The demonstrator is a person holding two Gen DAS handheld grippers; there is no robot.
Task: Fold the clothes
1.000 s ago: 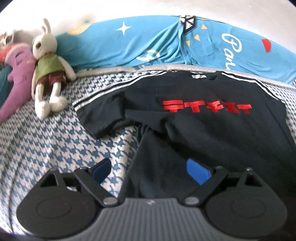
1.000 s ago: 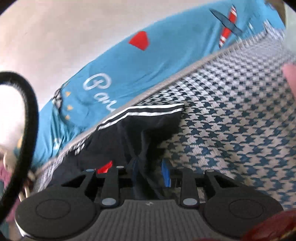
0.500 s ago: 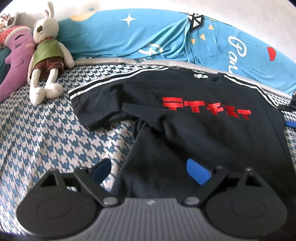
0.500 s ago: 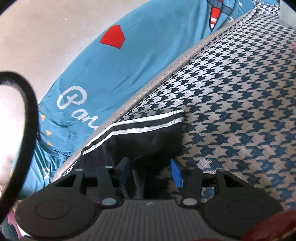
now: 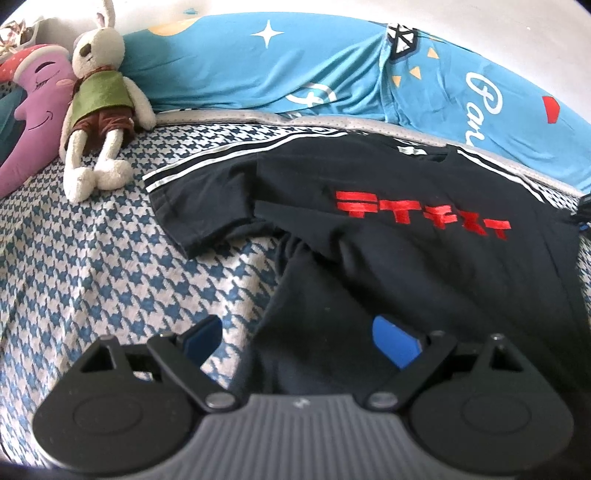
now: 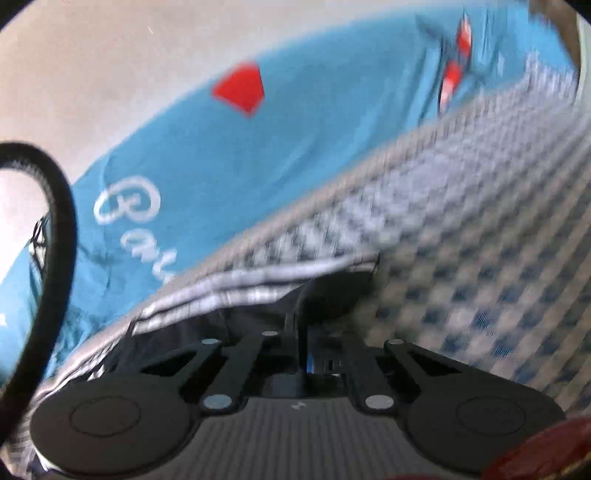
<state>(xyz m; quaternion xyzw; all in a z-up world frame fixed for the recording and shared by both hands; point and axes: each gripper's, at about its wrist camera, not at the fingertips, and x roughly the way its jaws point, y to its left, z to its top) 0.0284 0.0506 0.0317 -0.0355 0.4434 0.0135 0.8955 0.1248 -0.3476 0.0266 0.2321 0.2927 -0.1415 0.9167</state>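
The left gripper has its blue-padded fingers spread wide apart over the lower part of a black T-shirt, gripping nothing. The shirt lies flat ahead of it on a bed covered in blue-and-white houndstooth cloth, red lettering across the chest, one white-striped sleeve spread out to the gripper's left. Further left and ahead, a stuffed rabbit in a green vest leans beside a purple plush pillow. Beyond the shirt, a blue bedcover with stars and white script runs along a pale wall. The right gripper is closed together on the shirt's other striped sleeve, the dark cloth bunched between its fingers; this view is blurred. Houndstooth cloth stretches away to its right, the blue bedcover and wall lie ahead, and a black cable loops at its left.
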